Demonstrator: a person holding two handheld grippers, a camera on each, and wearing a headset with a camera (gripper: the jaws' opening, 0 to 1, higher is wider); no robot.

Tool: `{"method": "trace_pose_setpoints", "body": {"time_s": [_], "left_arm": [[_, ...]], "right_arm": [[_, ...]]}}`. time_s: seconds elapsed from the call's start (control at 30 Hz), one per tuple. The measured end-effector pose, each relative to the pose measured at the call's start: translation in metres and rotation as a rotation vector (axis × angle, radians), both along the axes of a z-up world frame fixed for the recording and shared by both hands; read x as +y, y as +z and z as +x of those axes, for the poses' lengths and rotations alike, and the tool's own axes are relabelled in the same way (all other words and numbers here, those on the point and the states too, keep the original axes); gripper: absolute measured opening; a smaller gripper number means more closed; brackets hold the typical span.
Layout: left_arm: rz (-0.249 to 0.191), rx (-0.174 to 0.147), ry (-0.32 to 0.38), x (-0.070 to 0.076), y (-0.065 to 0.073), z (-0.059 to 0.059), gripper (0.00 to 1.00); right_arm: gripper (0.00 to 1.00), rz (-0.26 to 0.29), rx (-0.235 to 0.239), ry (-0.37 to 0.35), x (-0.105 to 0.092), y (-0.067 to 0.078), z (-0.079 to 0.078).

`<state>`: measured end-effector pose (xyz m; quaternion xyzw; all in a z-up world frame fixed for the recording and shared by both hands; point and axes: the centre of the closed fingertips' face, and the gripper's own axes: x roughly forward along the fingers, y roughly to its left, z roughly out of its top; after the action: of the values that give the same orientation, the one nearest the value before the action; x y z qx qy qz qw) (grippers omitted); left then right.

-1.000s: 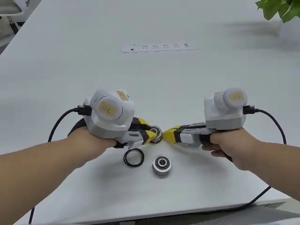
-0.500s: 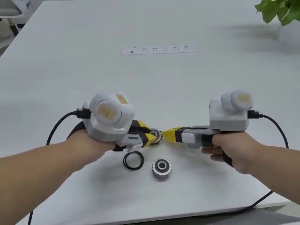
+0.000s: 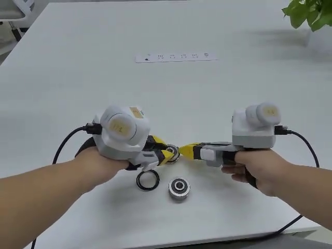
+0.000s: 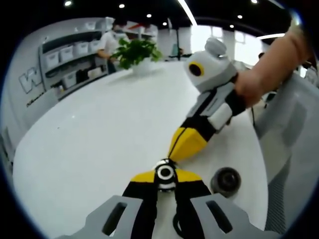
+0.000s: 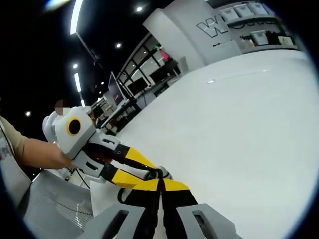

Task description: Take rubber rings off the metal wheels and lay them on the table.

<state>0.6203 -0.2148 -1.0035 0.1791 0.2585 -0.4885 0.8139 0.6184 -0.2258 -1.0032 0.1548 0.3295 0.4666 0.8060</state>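
Note:
My left gripper [image 3: 168, 153] [image 4: 165, 175] is shut on a small metal wheel [image 3: 173, 152] [image 4: 165, 172] held just above the white table [image 3: 171, 93]. From the right, my right gripper [image 3: 184, 151] [image 5: 160, 182] meets that wheel [image 5: 158, 174] with its yellow jaws shut, the tips pinching the black rubber ring on the rim. A loose rubber ring [image 3: 148, 180] lies flat on the table below the left gripper. Beside it sits a second metal wheel [image 3: 179, 188] [image 4: 226, 181].
A white power strip [image 3: 175, 56] lies mid-table farther back. A green plant [image 3: 306, 13] [image 4: 135, 52] stands at the far right corner. The table's near edge runs just below the second wheel. Black cables trail from both grippers.
Both grippers stay joined at the held wheel, almost unmoved. The head view has shifted slightly.

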Motion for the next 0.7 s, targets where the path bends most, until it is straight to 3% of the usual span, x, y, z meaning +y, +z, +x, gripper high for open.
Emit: {"method": "trace_pose_setpoints", "body": {"time_s": [0.4, 0.6, 0.7], "left_arm": [[0.006, -0.011, -0.009, 0.0, 0.0, 0.0, 0.13], [-0.004, -0.014, -0.007, -0.001, -0.001, 0.0, 0.13], [-0.007, -0.013, -0.006, -0.001, 0.0, -0.001, 0.13]], "right_arm": [[0.0, -0.005, -0.019, 0.041, 0.008, 0.003, -0.003], [0.0, 0.06, -0.033, 0.09, 0.02, 0.018, -0.01], [0.0, 0.052, -0.033, 0.083, 0.017, 0.016, -0.008]]}}
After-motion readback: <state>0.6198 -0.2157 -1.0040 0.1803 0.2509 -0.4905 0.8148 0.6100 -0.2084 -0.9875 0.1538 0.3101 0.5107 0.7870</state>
